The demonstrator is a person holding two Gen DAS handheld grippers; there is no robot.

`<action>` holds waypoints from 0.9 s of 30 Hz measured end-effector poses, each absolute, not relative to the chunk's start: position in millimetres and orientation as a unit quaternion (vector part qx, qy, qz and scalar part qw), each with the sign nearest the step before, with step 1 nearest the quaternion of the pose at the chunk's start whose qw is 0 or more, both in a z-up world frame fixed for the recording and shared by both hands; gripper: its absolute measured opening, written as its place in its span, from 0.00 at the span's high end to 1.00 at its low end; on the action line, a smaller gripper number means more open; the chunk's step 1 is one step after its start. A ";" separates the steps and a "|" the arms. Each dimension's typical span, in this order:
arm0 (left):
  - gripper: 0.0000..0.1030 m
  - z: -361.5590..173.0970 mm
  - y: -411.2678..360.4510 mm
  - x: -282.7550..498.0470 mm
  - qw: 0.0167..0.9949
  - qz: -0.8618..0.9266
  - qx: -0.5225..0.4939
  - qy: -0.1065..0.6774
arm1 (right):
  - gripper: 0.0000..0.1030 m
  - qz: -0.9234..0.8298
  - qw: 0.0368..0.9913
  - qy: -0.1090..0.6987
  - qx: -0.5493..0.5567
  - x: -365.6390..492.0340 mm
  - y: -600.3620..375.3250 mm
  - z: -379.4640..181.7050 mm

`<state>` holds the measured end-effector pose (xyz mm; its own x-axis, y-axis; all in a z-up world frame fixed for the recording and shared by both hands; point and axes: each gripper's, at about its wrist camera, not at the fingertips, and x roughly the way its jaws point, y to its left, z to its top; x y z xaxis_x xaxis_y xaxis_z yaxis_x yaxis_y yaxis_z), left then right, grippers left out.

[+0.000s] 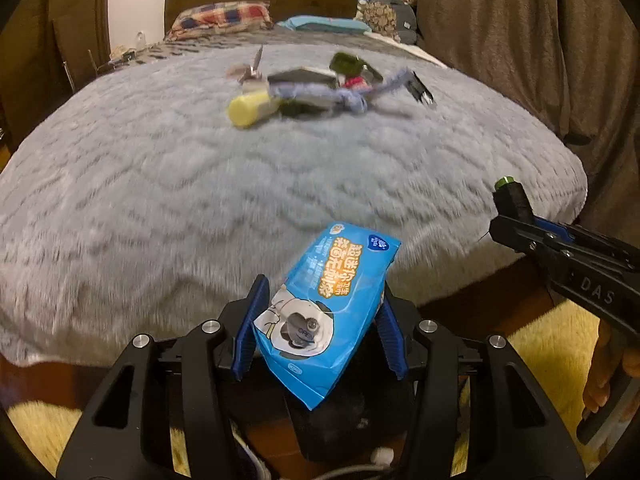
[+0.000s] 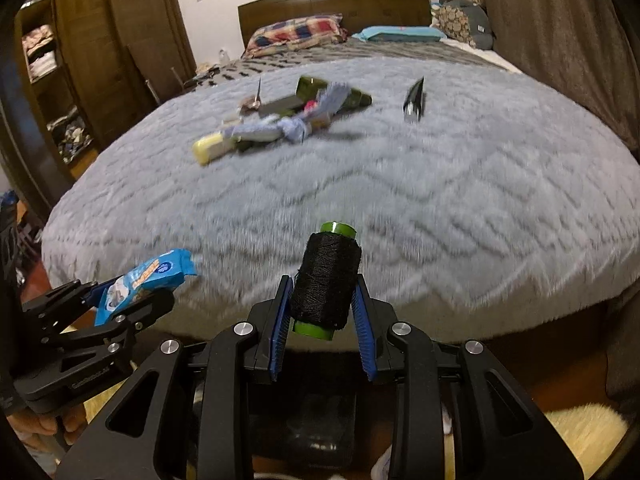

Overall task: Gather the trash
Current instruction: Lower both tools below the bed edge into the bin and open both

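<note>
My left gripper [image 1: 320, 316] is shut on a blue wet-wipe pack [image 1: 328, 308], held over the foot edge of the bed; the pack also shows in the right wrist view [image 2: 148, 280]. My right gripper [image 2: 324, 304] is shut on a black thread spool [image 2: 326, 280] with green ends; the spool shows in the left wrist view [image 1: 510, 196] at the right. A pile of items lies far up the bed: a yellow tube [image 2: 210, 148], a pale blue cloth [image 2: 288, 126], a dark green packet [image 2: 310, 86]. A black pen [image 2: 414, 100] lies apart to the pile's right.
The grey fluffy blanket [image 2: 440, 200] covers the bed. Pillows [image 2: 296, 32] and a wooden headboard stand at the far end. A wardrobe [image 2: 80, 60] is at the left, brown curtains [image 2: 560, 40] at the right. A yellow rug [image 1: 552, 344] lies on the floor below.
</note>
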<state>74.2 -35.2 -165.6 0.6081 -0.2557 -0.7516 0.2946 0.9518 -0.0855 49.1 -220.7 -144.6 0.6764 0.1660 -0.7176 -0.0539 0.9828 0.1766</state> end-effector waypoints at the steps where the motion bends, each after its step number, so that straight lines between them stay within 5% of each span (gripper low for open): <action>1: 0.52 -169.8 -33.9 69.5 0.894 -0.154 0.024 0.421 | 0.70 0.058 0.912 0.402 0.067 46.5 -219.9 -148.3; 27: 0.49 -320.5 -40.6 55.4 0.780 -0.167 0.034 0.602 | 0.68 0.111 0.804 0.578 0.085 54.0 -189.4 -289.9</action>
<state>55.4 -40.6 -320.5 0.2183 -0.2197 -0.9508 0.3010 0.9420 -0.1486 54.0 -189.4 -289.9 0.3060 0.2769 -0.9109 -0.0804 0.9609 0.2651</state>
